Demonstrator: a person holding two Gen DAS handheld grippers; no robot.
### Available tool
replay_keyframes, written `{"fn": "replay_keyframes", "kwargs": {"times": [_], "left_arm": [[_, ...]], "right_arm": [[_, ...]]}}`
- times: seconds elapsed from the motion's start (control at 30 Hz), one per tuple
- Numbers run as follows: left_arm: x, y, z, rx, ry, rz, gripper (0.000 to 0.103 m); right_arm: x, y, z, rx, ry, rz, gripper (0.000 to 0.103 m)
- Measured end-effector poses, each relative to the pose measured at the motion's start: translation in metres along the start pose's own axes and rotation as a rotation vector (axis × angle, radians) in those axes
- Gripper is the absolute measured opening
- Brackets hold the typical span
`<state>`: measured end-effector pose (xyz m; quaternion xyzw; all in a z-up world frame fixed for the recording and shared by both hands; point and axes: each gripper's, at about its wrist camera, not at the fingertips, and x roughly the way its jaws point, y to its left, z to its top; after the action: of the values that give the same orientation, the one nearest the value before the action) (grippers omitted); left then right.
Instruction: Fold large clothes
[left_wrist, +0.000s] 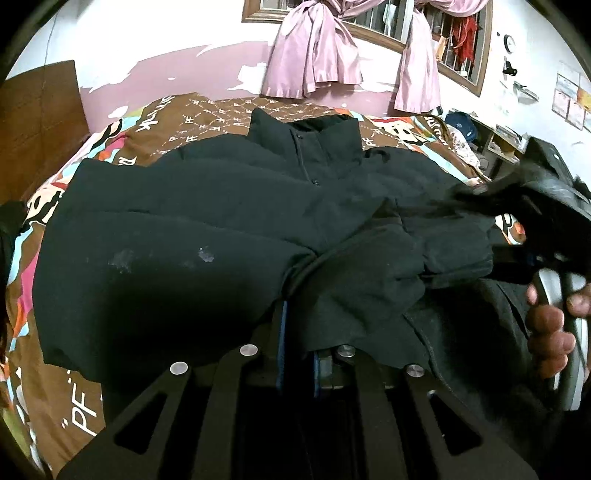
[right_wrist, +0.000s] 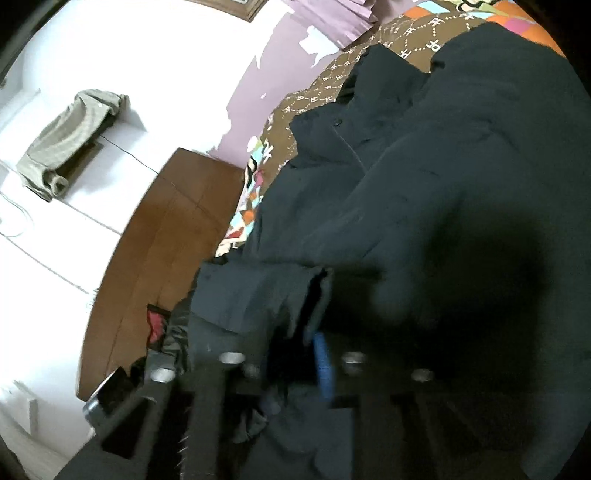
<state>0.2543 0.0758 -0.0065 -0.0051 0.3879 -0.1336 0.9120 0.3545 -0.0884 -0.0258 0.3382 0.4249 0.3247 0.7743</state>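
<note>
A large black padded jacket (left_wrist: 207, 229) lies spread front-up on the patterned bedspread (left_wrist: 207, 122), its collar (left_wrist: 306, 133) toward the far wall. My left gripper (left_wrist: 297, 332) is at the jacket's near hem, shut on a bunched fold of the fabric between its blue pads. At the right edge, a hand (left_wrist: 546, 332) holds the right gripper's dark body (left_wrist: 546, 206) against the jacket's right side. In the blurred right wrist view, the right gripper (right_wrist: 295, 343) is shut with a flap of the jacket (right_wrist: 424, 184) gathered at its fingers.
A brown wooden headboard (left_wrist: 40, 122) stands at the bed's left end, also seen as the headboard (right_wrist: 166, 229). Pink curtains (left_wrist: 314, 55) hang on the far wall. Cluttered shelves (left_wrist: 495, 136) sit beyond the bed's right side. A rolled beige cloth (right_wrist: 62, 147) rests on a white ledge.
</note>
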Motion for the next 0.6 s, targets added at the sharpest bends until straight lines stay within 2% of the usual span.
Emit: {"fn": "replay_keyframes", "kwargs": {"times": [0.13,0.2,0.23,0.33,0.37,0.47,0.6], "left_arm": [[-0.005,0.004,0.001,-0.001,-0.018,-0.037,0.015],[-0.014,0.004,0.003,0.014,-0.052,-0.093,0.018],[-0.019,0.003,0.004,0.019,-0.075,-0.126,0.024],[-0.035,-0.001,0.006,0.03,-0.141,-0.202,0.055],[-0.042,-0.002,0.007,0.034,-0.182,-0.218,0.059],[-0.052,0.001,0.011,0.032,-0.23,-0.22,0.06],[-0.051,0.017,0.018,-0.048,-0.237,-0.193,0.06]], "right_arm": [[-0.029,0.028,0.008,-0.134,-0.089,-0.004,0.004],[-0.052,0.045,0.015,-0.205,-0.162,-0.023,0.004],[-0.064,0.052,0.019,-0.235,-0.198,-0.038,0.004],[-0.1,0.063,0.031,-0.302,-0.299,-0.108,0.004],[-0.111,0.065,0.035,-0.328,-0.331,-0.144,0.004],[-0.128,0.059,0.044,-0.364,-0.384,-0.244,0.004],[-0.131,0.033,0.05,-0.344,-0.409,-0.38,0.004]]}}
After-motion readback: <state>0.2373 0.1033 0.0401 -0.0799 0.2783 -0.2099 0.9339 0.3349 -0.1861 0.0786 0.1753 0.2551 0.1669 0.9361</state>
